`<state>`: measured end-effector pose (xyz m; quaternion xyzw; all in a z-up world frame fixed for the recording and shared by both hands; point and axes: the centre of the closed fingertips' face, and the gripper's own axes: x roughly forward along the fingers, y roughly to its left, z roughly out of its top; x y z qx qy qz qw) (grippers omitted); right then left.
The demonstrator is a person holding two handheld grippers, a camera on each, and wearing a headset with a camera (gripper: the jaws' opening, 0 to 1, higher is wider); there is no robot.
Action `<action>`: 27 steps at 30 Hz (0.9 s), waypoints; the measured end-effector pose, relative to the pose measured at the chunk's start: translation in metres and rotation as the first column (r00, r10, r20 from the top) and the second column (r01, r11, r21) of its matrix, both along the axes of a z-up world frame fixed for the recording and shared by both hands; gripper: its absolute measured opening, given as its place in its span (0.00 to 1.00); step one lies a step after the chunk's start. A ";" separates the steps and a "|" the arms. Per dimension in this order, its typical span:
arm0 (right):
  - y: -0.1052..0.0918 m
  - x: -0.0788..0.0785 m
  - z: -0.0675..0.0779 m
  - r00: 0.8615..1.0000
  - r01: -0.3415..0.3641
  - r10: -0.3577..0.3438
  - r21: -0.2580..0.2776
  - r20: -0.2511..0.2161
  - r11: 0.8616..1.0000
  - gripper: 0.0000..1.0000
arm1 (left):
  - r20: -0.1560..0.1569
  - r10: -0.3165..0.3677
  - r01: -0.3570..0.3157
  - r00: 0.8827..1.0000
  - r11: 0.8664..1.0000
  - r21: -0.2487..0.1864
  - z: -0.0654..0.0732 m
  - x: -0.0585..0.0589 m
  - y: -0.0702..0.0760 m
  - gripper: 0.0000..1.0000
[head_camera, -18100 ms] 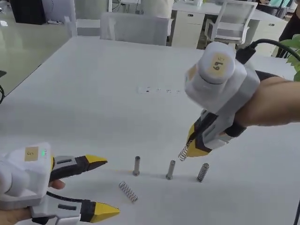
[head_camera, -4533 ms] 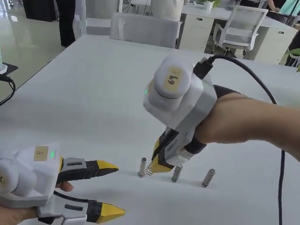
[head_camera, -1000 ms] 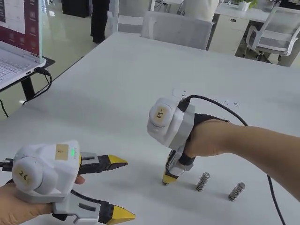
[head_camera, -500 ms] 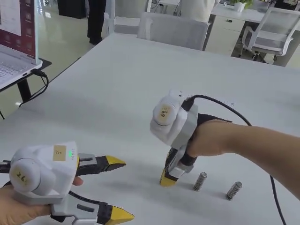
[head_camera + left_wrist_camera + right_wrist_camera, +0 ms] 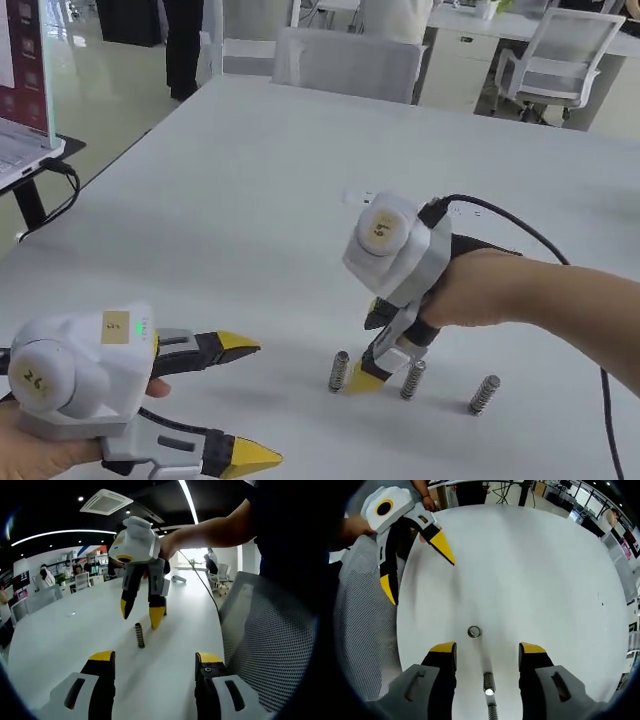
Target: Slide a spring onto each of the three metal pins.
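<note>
We are holding the right hand-held gripper (image 5: 366, 378) over the white bench (image 5: 200, 190) in the middle of the head view. Its yellow-tipped jaws are pointing down, spread apart and gripping nothing. Three grey coiled metal springs are standing upright in a row just below it. The left spring (image 5: 339, 371) is just left of the yellow tip, the middle spring (image 5: 411, 379) is just right of it, and the right spring (image 5: 484, 394) is further right, apart from the jaws.

In the right gripper view we are looking straight down on the row. One spring is showing as a small ring just above the gap between the jaws. The next is standing between the jaws, with the bright round top of a metal pin (image 5: 489, 692) showing inside its coil.

We are holding the left hand-held gripper (image 5: 248, 402) at the lower left of the head view, low over the bench. Its jaws are also wide open and empty, well apart from the springs. A black cable (image 5: 605, 420) is trailing down the right edge of the head view.
</note>
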<state>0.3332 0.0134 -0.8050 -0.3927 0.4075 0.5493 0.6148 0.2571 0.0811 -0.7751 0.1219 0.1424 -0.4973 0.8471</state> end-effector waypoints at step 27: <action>-0.053 -0.001 0.058 0.966 0.209 -0.247 0.327 0.078 0.921 0.70 | -0.004 0.004 -0.004 1.000 1.000 -0.018 0.010 0.006 -0.010 0.62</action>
